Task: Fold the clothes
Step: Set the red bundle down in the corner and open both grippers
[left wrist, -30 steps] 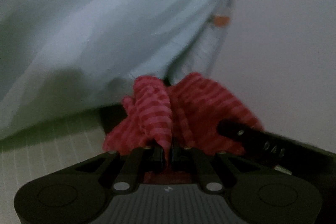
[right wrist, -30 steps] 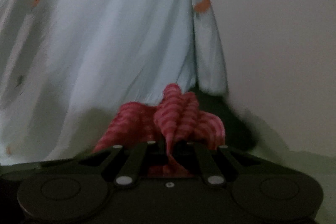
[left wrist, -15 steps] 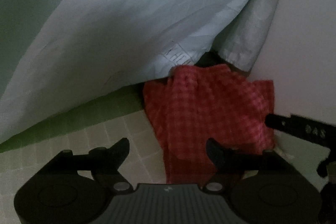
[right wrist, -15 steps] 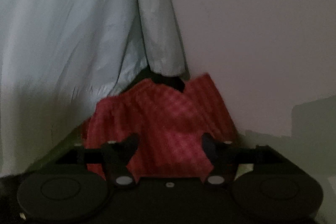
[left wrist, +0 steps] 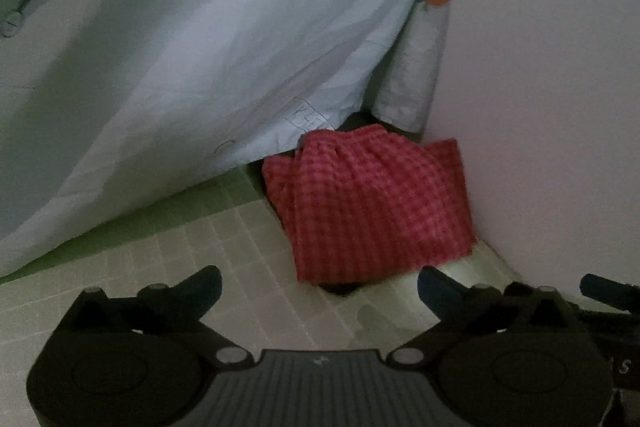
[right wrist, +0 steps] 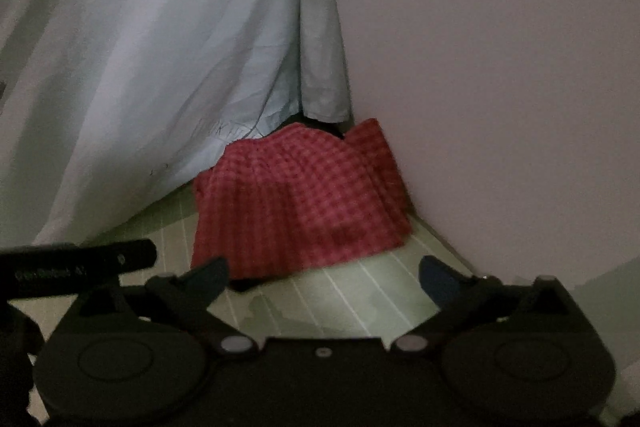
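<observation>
Folded red-pink checked cloth (left wrist: pixel 376 207) at 12 o'clock on green grid mat (left wrist: pixel 224 251), against pale blue sheet (left wrist: pixel 200 39). Left gripper (left wrist: pixel 320 285) and right gripper (right wrist: pixel 322 279) wide open, empty. Judgement: retreat straight, avoid snagging near edge.

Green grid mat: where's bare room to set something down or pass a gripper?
Bare green grid mat lies between the open left gripper and the red checked cloth, left of the cloth below the pale blue sheet. Crowded in the corner: cloth wedged between the sheet's hem and wall.
</observation>
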{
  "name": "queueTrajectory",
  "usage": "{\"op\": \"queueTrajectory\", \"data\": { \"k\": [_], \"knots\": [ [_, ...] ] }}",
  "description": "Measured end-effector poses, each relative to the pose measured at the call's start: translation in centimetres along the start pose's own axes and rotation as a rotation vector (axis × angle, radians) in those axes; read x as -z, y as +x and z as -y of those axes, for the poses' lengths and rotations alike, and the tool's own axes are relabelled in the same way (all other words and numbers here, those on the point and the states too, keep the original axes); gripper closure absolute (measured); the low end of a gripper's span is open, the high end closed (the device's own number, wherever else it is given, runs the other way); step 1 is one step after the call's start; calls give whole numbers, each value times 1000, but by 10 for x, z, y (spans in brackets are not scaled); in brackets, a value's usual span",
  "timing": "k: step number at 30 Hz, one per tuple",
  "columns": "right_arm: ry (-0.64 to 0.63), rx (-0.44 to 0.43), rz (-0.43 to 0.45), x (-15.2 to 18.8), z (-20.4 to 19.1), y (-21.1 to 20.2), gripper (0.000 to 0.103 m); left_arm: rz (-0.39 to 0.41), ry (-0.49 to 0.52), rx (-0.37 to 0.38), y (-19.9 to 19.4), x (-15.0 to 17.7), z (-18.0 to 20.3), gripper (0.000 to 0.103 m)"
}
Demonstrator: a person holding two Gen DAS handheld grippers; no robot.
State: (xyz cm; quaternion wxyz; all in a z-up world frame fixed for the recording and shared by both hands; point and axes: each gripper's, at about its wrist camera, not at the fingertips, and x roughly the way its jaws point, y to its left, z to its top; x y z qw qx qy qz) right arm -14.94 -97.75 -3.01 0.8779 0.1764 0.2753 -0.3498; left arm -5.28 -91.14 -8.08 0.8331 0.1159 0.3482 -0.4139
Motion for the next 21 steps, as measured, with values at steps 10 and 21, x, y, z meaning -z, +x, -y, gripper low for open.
{"op": "queueTrajectory", "data": {
  "k": [10, 21],
  "knots": [
    [-44, 26, -34, 53, 5, -39, 0, -52, 27, 8, -43, 48, 1, 0],
    [4, 41, -7, 62, 14, -58, 0, -31, 89, -4, -67, 59, 4, 0]
  ]
}}
